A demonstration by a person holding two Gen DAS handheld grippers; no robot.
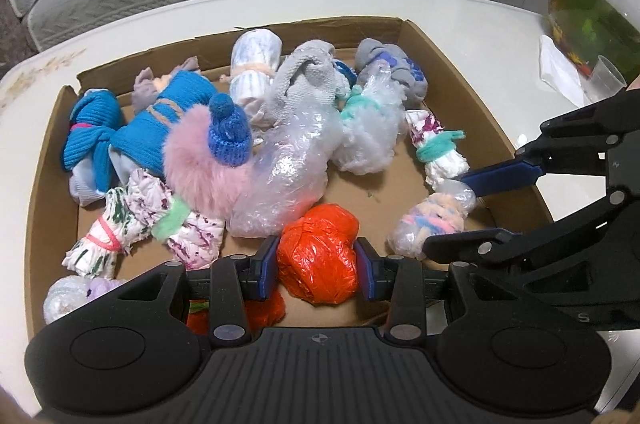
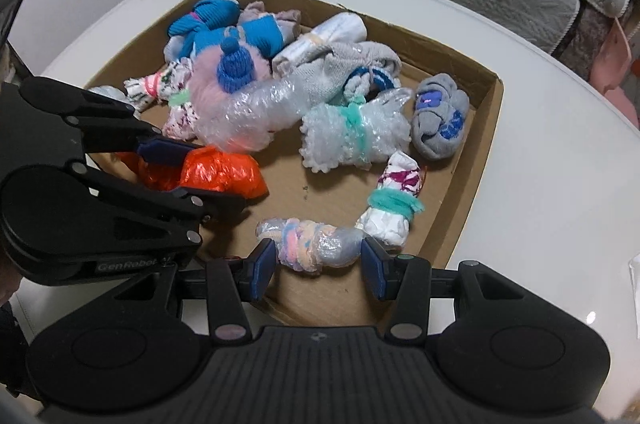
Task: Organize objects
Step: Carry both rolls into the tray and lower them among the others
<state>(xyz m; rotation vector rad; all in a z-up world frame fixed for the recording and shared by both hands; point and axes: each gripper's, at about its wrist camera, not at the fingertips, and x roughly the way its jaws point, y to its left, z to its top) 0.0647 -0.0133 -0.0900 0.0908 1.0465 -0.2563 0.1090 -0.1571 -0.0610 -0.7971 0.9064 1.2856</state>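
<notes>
Orange plastic bundle (image 1: 318, 256) at near edge of cardboard tray (image 1: 52, 160), clamped between pads of left gripper (image 1: 317, 268). Just right, clear pastel-stuffed bundle (image 2: 316, 244) between pads of right gripper (image 2: 319, 262), apparently clamped too. Beyond, heaped sock rolls, pink fluffy ball (image 1: 200, 164) in blue knit hat (image 1: 229, 130). White table (image 1: 460, 8) beneath.

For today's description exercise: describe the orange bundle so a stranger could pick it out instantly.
Start at the shallow cardboard box on the white table. Look along its near edge, just in front of the clear bubble-wrap roll. There sits the orange bundle, crinkly plastic, between the left claw's blue pads; nothing else in the box is orange.
</notes>
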